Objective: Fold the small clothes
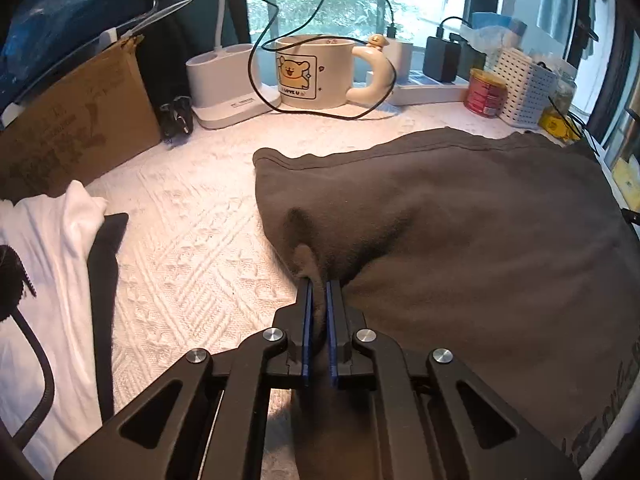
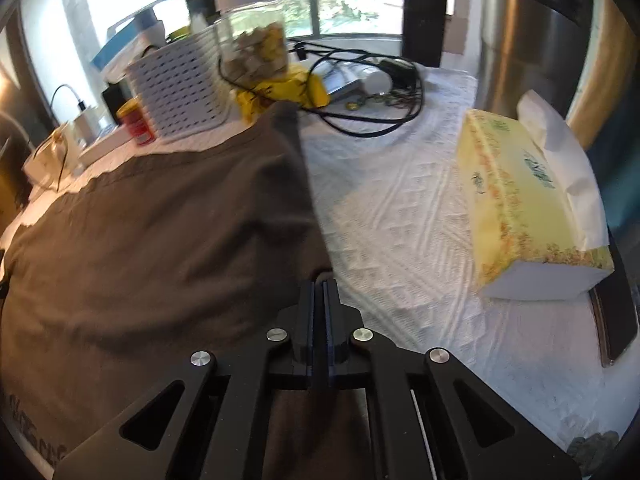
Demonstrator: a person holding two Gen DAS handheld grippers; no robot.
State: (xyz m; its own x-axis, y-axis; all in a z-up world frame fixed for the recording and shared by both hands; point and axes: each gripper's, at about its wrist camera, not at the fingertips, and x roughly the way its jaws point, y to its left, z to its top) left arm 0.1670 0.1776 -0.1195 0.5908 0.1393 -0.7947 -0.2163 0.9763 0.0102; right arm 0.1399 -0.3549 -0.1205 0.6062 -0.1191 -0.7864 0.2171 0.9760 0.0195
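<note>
Left claw (image 1: 319,286): clenched on a pinch of the brown garment (image 1: 460,232), which spreads ahead and to its right over the white tablecloth (image 1: 192,248). Right claw (image 2: 320,282): clamped on the same garment's (image 2: 160,232) edge; tissue box (image 2: 524,200) to its right, mug (image 1: 314,70) far ahead of the left claw.

The dark grey garment (image 1: 460,232) runs off the right and bottom edges of the left wrist view — its printed lettering at lower right is cut short and unreadable. In the right wrist view the cloth is motion-blurred, and a dark flat object (image 2: 614,320) at right lies half-hidden beneath the tissue box (image 2: 520,200).
</note>
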